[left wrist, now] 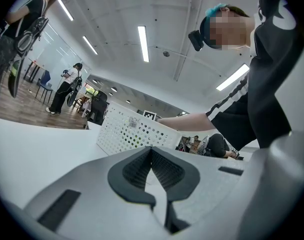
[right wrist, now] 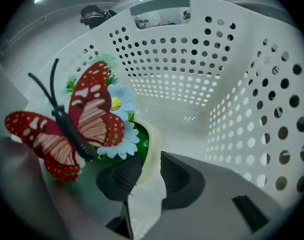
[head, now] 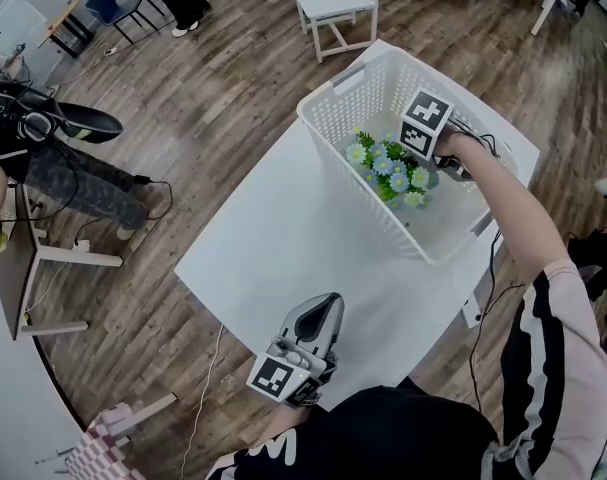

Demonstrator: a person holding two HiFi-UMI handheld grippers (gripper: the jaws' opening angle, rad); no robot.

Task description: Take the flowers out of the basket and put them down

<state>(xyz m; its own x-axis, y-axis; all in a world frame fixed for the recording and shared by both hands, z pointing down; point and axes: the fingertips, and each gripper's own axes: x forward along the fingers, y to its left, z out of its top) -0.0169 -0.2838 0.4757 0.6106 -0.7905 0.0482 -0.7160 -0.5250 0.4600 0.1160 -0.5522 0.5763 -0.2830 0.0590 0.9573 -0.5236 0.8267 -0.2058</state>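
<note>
My left gripper [head: 326, 301] was parked at the bottom middle of the head view, lying level on the near edge of the white table [head: 273, 238]. Its jaws were closed on each other with nothing in them. It wasn't doing anything, just out of the way.

Moving right, the white perforated basket [head: 348, 133] sat in the upper right of the head view, on the far corner of the table. The flowers [head: 391, 166] were down inside it near the right-hand wall, a bunch of pale blue and green blooms, so none of them were out yet.

My right gripper [right wrist: 152, 173] was reaching steeply down into the basket, right at the bunch. In the right gripper view the jaws stood apart. The cream rim of the pot [right wrist: 153, 143] ran up between the pads, close to the left one, and I didn't see it clamped. A red butterfly [right wrist: 66, 126] on the bunch filled the left of that view, with a blue daisy [right wrist: 119, 104] beside it.

So I'd call this the grasp step, lined up but not gripping. Next I reckon I needed to settle a touch deeper over that rim and close firmly on it. Then lift straight up clear of the basket wall before carrying it left to bare table. The rim looked thin, so a shallow pinch could slip.
</note>
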